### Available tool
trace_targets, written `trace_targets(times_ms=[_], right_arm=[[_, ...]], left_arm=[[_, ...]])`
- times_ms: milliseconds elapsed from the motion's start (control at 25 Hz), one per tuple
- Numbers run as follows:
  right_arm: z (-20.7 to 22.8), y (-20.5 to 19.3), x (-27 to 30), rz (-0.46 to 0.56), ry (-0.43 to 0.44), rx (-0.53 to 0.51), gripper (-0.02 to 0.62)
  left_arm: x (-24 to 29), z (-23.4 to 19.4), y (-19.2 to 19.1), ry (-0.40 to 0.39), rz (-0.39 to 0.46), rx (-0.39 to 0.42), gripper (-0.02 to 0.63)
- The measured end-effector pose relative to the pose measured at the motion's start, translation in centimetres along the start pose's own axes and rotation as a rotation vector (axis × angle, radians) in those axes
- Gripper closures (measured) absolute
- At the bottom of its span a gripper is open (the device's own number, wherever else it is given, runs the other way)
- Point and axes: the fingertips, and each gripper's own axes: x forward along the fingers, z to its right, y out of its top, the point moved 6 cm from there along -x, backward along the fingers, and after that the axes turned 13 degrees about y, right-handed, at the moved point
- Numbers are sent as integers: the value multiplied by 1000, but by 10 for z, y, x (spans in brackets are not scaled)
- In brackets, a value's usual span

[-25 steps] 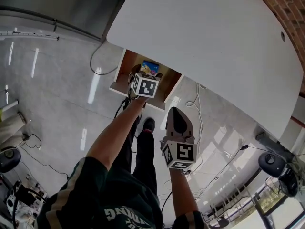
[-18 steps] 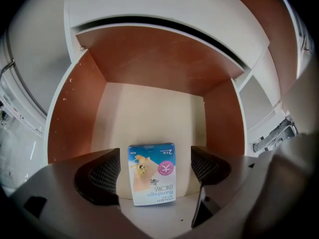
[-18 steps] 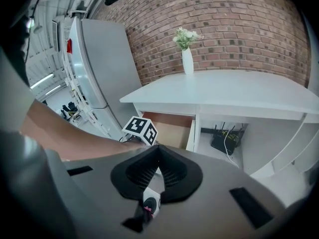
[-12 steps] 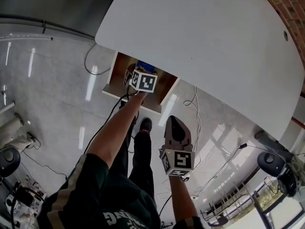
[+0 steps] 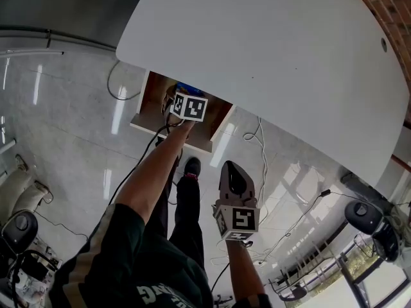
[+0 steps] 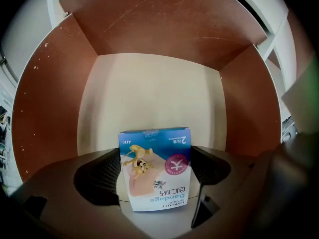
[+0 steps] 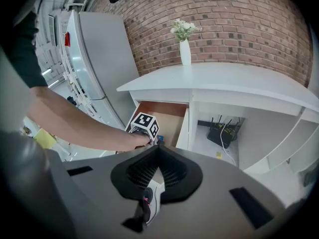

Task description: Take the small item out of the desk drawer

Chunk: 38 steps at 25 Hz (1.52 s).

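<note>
White flower vase [image 7: 185,52] before brick wall [image 7: 239,24]; black router [image 7: 222,133], white cable [image 7: 227,148] below.

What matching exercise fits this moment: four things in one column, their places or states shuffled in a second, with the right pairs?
Things:
1. bandage box
2. right gripper
3. vase
4. drawer

Places or states:
A. pulled open below the desk top
B. standing on the desk top, in front of the brick wall
C. between the jaws of the left gripper, inside the drawer
D. jaws together, holding nothing

Pairs: 1-C, 2-D, 3-B, 4-A
</note>
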Motion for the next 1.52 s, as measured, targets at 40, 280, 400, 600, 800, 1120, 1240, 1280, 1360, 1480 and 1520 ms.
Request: trace_targets(times_ms=[40,280,400,600,800,1120,1240,1280,1360,1480,1520], right_arm=[[0,-4,-1,-12,1,3,571],[-2,-5,-2,-5,2,11,571],[-1,-8,-7,-9,-5,16,571],[0,-9,-13,11,-19,17,572],[-4,-7,-20,24,-22,23,572],[-7,0,-39,33,-14,22,571],[-14,1,-45,33,-4,10,571],[-17,1,-47,29,-2,7,571],[-23,3,-48,28,3,-4,571],[-29,6,-52,36,15,-22,572],[-30,8,-55,43,18,-27,571]], left_arm=[[0,0,0,2,-2,0,170],[2,-1,0,-4,22,-9,169],[1,-1,0,5,36,-13,170],[-2,-4,-1,-5,17,-13,170],[-20,-2,1,-19,49,4,170],[-60,-4,6,-34,96,51,170],[-78,-9,7,-37,120,58,170],[-84,-12,7,-39,128,61,170],[-96,-17,9,-39,146,65,170],[-116,-24,9,-37,164,65,170],[-123,-25,8,-37,168,66,170]])
